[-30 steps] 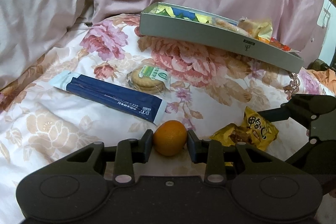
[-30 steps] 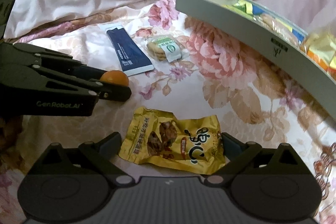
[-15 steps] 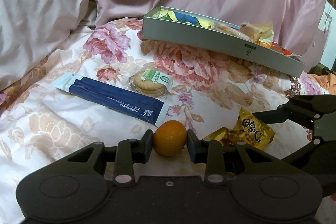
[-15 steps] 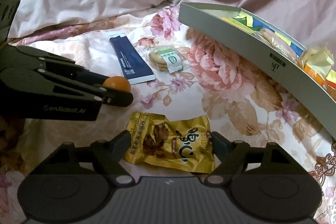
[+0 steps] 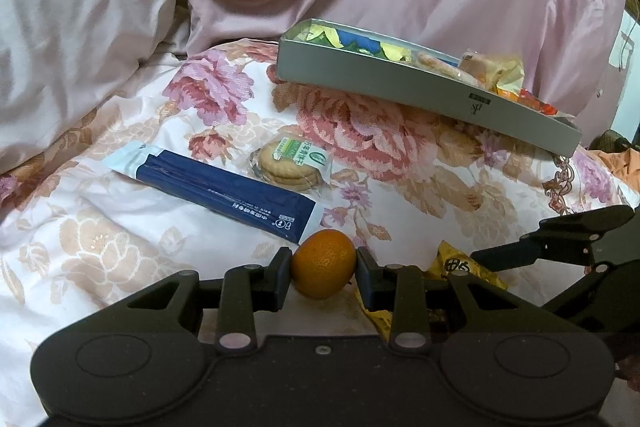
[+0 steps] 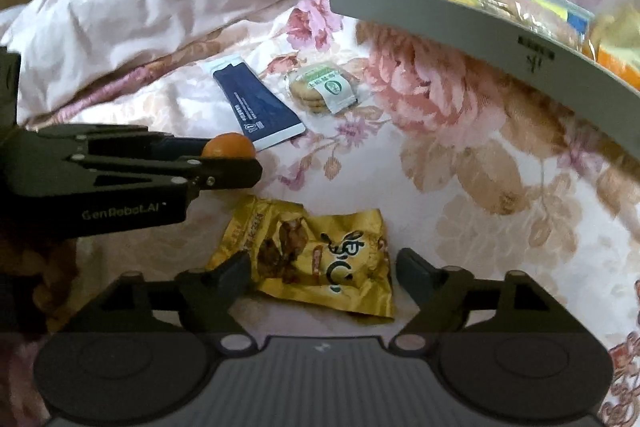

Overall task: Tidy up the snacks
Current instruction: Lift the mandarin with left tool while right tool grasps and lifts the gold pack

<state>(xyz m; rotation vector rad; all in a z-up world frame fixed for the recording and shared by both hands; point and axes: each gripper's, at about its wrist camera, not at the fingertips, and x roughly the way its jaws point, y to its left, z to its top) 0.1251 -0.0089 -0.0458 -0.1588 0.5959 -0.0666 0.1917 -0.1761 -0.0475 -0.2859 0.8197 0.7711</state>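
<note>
On the floral bedspread [image 5: 400,187], the left gripper [image 5: 323,269] clamps a small orange [image 5: 323,269] while the right gripper [image 6: 322,269] straddles a yellow snack packet [image 6: 316,255] unpinched, both snacks seemingly destined for the grey tray [image 5: 400,87] behind.

Matte black plastic tongs on both hands. Left tongs [image 5: 323,277]: flat dark fingers on linked bars, silver rivets at the pivots, two round raised discs on the wide body, one small centre screw. Right tongs [image 6: 323,269]: same build, ribbed grey centre panel. White "GenRobot.AI" lettering along the left tongs' side.
</note>
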